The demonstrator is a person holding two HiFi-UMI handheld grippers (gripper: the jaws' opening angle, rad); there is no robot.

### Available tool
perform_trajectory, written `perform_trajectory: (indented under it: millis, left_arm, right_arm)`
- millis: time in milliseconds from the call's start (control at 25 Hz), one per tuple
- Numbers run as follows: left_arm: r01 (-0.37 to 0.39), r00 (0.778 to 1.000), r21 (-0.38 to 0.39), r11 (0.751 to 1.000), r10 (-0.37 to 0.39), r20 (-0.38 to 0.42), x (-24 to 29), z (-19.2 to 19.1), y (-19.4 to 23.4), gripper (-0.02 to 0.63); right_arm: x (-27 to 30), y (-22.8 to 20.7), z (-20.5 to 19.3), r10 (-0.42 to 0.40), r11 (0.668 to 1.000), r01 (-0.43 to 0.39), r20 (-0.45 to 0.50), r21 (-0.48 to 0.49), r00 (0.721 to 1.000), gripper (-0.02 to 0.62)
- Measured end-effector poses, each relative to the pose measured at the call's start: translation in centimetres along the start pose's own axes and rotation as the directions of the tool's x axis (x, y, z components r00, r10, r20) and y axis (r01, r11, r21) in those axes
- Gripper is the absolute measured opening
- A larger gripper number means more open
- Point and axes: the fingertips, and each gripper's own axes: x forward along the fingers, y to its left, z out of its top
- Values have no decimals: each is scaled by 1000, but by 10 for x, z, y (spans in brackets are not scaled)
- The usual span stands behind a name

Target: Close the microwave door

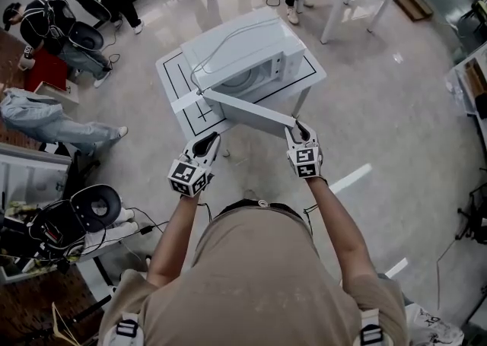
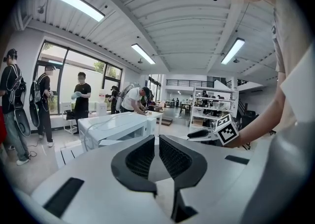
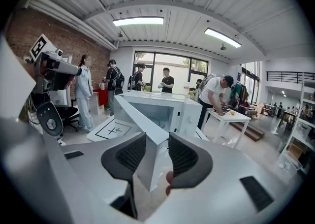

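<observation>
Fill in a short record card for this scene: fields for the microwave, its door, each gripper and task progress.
microwave: on a white table
door: open, swung wide
right gripper: shut on the door's free edge
left gripper: jaws nearly together, empty, clear of the door
task: door not yet closed

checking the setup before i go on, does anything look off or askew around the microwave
Only the door of the microwave: it stands swung wide open, with the right tongs closed on its free edge. A white cable lies looped across the microwave's top. Nothing looks spilled or damaged.
</observation>
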Motion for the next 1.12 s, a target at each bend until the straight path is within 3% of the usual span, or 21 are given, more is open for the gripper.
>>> perform_trajectory:
  millis: [360,680,880,1120]
  left_arm:
    - [-21,1000,-7,1000,20,-5,23,9,25,15]
    - [-153,988,-50,987,154,9,63,23,42,15]
    - [-221,975,-70,973,223,12,91,41,34,15]
    - [-279,960,-81,957,280,1,114,49,23,15]
  right_arm:
    - [27,-26,6,41,999,-41,11,-30,999,135]
    - [62,-59,21,127,984,-121,39,-131,991,149]
    - [89,-83,35,211,963,-202,30,-181,977,155]
    - [121,-106,59,253,947,-233,67,-220,965,167]
